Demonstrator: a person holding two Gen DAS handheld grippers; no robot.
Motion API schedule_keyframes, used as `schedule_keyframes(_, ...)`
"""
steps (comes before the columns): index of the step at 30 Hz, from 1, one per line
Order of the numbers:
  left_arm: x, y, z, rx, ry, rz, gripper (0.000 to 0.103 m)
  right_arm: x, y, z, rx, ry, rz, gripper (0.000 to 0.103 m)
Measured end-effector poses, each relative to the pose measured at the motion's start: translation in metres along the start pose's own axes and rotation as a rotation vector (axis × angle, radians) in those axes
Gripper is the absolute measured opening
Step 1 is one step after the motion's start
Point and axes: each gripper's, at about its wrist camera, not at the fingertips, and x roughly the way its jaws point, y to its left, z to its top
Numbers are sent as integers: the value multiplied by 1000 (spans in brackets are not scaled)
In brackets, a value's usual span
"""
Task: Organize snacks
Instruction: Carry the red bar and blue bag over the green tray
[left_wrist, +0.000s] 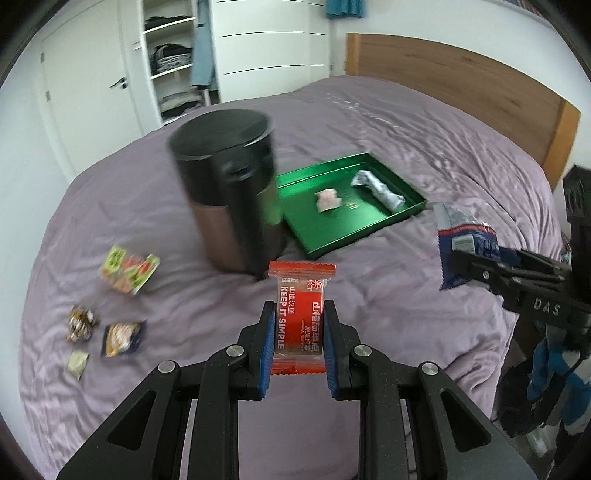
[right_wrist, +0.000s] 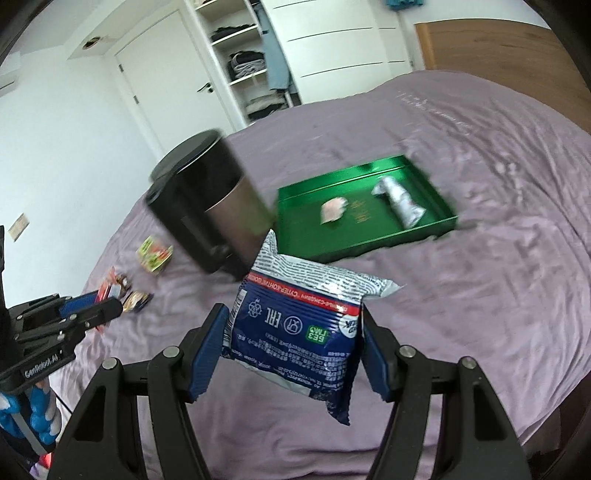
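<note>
Only the left wrist view shows the small white sweet lying beside the brown wrapped candy and the orange-and-blue packet toward the near left edge of the bed. The right wrist view shows the printed back of the blue-and-white snack bag, which the other camera catches only edge-on.

The left hand-held gripper is closed narrowly on a red snack bar, its pads pressing the long sides. The bar's long axis runs straight away from the camera, its crimped far end pointing at the dark bin.

The right hand-held gripper is spread fairly wide and clamps the snack bag by its two side edges. The bag tilts, one corner hanging low at the right.

Past the bin lies the green tray with a pink-wrapped sweet and what looks like a silvery wrapper; blur hides detail.
</note>
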Motion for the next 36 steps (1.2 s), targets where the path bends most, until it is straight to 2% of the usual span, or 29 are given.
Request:
schedule_keyframes(11,71,-45,54,68,38,-39,20,37,-51,43,17,-1,-32,29)
schedule_keyframes(21,158,-52,98,44,86,-27,20,102,-82,83,-5,33,-33,29)
schedule_keyframes(28,214,-43,110,2,128,11,20,156,-94,100,-36,80,-34,29)
schedule_keyframes(36,261,-35,106,-17,175,25,20,209,-100,92,-45,155,-25,29)
